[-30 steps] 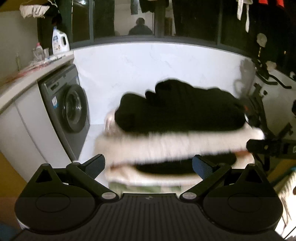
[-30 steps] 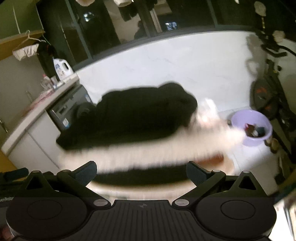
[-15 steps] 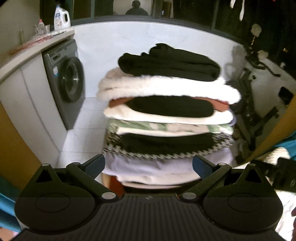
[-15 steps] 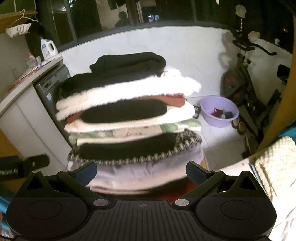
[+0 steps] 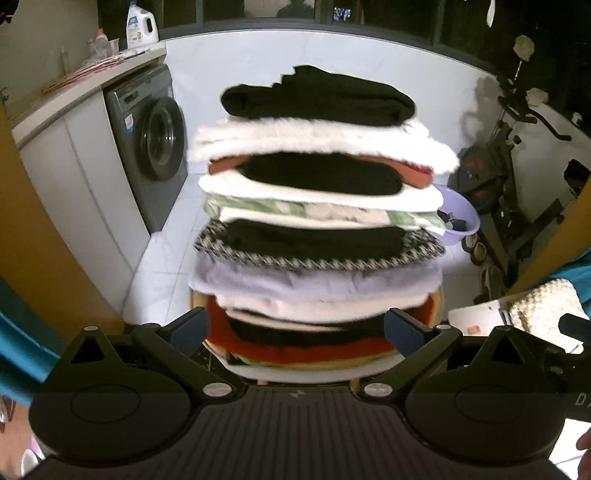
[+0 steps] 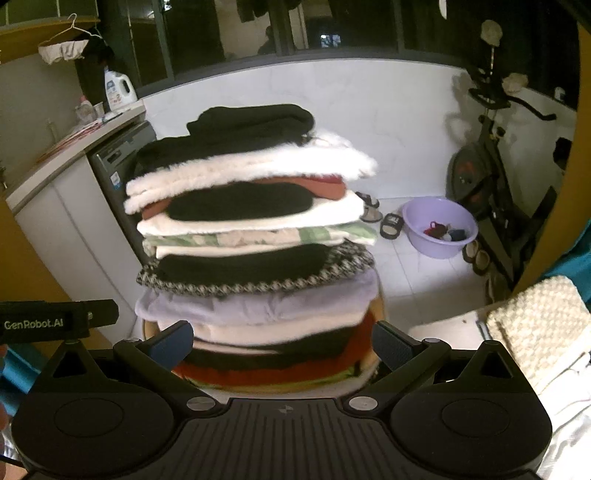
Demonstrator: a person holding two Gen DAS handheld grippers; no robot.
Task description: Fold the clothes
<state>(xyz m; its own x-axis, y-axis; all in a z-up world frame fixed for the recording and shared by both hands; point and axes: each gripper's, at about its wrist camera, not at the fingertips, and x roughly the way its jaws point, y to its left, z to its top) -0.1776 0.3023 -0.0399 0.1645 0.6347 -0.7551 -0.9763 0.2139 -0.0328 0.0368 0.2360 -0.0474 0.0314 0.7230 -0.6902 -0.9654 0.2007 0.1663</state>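
Note:
A tall stack of folded clothes (image 5: 317, 221) stands on a round wooden stool (image 5: 436, 306); it also shows in the right wrist view (image 6: 255, 236). A black garment (image 5: 317, 98) lies on top, over a fluffy white one (image 5: 317, 144). My left gripper (image 5: 297, 330) is open and empty, level with the stack's bottom layers and short of them. My right gripper (image 6: 282, 341) is open and empty too, in front of the stack's base. A cream knitted garment (image 6: 539, 317) lies at the right, beside my right gripper.
A grey washing machine (image 5: 151, 144) stands left under a counter with a detergent bottle (image 5: 138, 20). A purple basin (image 6: 439, 227) and slippers (image 6: 391, 225) sit on the white tiled floor. An exercise bike (image 6: 491, 177) stands right. The left gripper's body (image 6: 55, 321) shows at left.
Both grippers have dropped and pulled back from the top of the stack. A second ago only the top layers showed; now the whole stack down to the stool shows.

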